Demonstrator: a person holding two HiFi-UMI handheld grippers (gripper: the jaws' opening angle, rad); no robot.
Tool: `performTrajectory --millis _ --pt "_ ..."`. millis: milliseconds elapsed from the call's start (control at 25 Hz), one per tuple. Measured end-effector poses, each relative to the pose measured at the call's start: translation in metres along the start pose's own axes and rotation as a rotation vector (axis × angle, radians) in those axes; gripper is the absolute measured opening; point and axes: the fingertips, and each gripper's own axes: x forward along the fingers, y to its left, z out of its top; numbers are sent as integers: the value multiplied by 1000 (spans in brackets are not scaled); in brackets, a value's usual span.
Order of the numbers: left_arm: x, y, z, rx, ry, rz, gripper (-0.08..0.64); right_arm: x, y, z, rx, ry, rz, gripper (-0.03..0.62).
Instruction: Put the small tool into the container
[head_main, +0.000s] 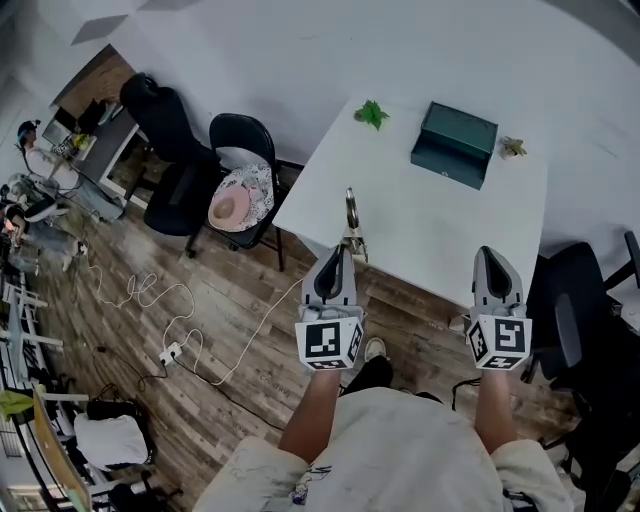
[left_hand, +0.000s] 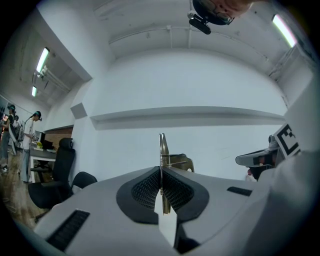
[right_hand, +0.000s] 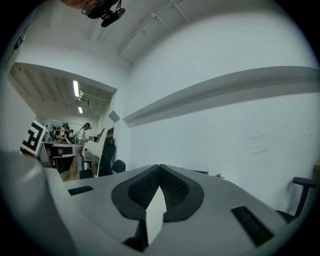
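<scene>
Head view shows your left hand-held gripper (head_main: 346, 250) clamped on the small tool (head_main: 352, 214) at the counter (head_main: 410, 235) edge, right hand-held gripper (head_main: 489, 256) closed and empty; next, carry it across to the apparently lidded green container (head_main: 455, 144).

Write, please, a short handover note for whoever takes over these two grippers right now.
Left gripper: jaws shut on the small tool, held in the air at the near side of the table.
Right gripper: jaws shut, empty.
Container: dark green box on the table's far side; its lid looks closed.
Done: tool is in the grip.
Left: bring it to the container, open the lid if needed, put the tool in.
</scene>
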Motion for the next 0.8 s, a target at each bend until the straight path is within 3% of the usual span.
performTrajectory --millis 800 --pt "110 68 -16 -45 15 -100 9 109 11 9 -38 35 -102 15"
